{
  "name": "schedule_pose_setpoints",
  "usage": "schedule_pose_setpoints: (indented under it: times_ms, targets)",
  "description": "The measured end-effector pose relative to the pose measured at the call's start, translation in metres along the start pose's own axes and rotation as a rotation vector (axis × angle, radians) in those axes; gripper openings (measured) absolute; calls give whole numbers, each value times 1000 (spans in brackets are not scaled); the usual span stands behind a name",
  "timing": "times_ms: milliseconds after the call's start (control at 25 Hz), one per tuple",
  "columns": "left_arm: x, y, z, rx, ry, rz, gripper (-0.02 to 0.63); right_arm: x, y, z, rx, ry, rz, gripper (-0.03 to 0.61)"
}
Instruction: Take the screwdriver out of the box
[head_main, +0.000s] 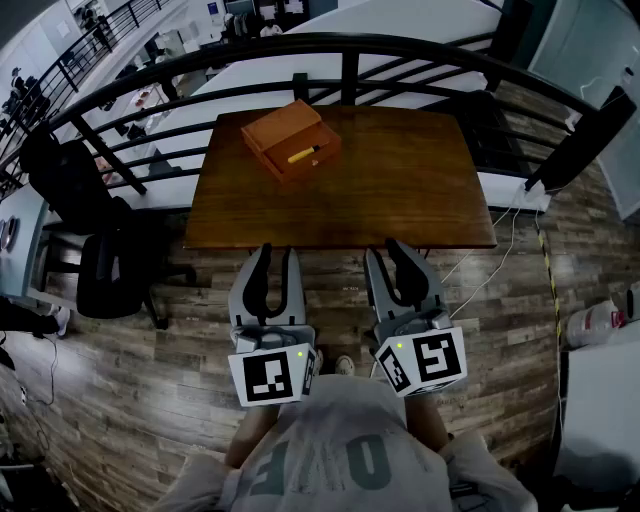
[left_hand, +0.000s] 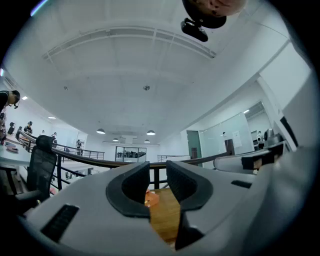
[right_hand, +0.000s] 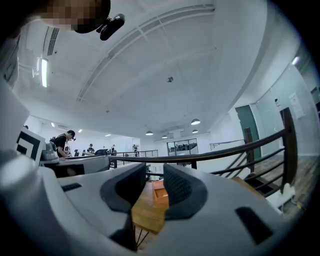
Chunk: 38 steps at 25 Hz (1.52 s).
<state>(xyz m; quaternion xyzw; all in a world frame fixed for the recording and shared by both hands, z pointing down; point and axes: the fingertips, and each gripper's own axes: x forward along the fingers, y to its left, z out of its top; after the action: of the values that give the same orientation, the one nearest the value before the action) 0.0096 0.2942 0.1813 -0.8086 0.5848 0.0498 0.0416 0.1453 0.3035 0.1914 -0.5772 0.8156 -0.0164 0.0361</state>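
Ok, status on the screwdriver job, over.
Both open, empty: left claw, right claw, short of the table. Yellow screwdriver lies in the open wooden box. Nothing in the way.

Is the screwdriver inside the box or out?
Inside: the screwdriver lies in the open box on the table.

Yellow-handled screwdriver (head_main: 303, 155) flat inside open brown wooden box (head_main: 279, 124)
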Motion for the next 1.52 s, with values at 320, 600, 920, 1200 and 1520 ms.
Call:
schedule_pose_setpoints:
  times_ms: [320, 600, 920, 1200, 1520]
  targets:
    - [-1, -10, -2, -5, 9, -7, 97, -8, -7, -1, 7, -3, 1, 117]
    - [-8, -18, -4, -5, -2, 29, 98, -20, -18, -5, 33, 9, 19, 95]
    - [-6, -23, 3, 25, -30, 52, 98, -20, -23, -7, 55, -24, 65, 97]
    - [24, -19, 2, 32, -80, 28, 97, 5, -36, -6, 24, -59, 75, 101]
    - [89, 9, -18, 0, -60, 28, 98, 68, -44, -18, -3, -15, 99, 123]
